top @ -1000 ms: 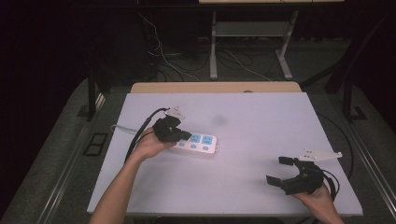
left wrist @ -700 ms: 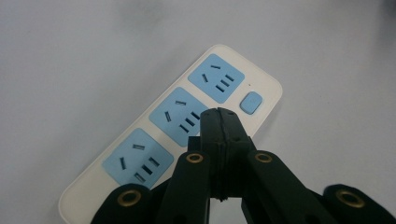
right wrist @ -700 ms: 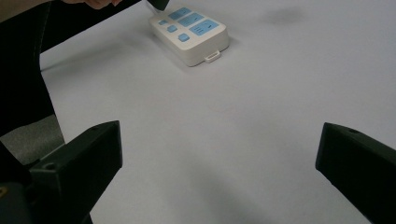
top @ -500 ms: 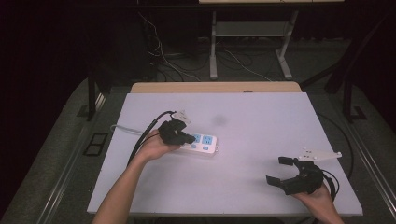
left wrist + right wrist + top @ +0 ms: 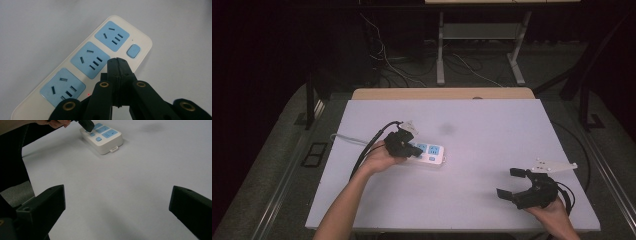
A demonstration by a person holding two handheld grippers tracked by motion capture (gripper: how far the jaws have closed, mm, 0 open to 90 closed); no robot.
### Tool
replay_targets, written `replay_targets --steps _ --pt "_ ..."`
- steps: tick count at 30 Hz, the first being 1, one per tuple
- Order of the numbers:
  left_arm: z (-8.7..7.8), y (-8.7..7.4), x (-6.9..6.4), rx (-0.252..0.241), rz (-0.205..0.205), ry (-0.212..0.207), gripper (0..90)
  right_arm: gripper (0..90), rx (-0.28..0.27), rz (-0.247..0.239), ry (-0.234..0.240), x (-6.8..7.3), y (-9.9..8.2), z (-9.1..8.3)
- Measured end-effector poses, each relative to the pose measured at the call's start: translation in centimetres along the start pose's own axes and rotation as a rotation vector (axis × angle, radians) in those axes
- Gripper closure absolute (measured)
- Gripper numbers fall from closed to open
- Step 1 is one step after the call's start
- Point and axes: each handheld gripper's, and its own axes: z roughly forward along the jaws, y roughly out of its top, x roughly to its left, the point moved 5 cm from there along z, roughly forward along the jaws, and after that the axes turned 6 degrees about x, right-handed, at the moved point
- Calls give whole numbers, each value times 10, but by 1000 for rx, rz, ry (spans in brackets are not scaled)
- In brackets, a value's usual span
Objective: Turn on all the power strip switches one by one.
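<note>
Power strip (image 5: pixel 82 62): closed left tongs (image 5: pixel 117 65) have crept along it toward its switch (image 5: pixel 133 51); pressing looks imminent. Right tongs (image 5: pixel 516 184) open, idle.

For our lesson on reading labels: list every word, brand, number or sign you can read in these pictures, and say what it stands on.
None: no text can be read.
Power strip: blue sockets and a blue button, no print visible; a small red light near the edge, no sign beside it.
Left gripper and right gripper: no markings visible.
Table: plain.
</note>
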Motion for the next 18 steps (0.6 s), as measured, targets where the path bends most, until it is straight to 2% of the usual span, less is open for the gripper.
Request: replay_targets --steps 18 --pt "5 -2 2 -11 -19 -13 892 4 0 -2 -1 0 0 -1"
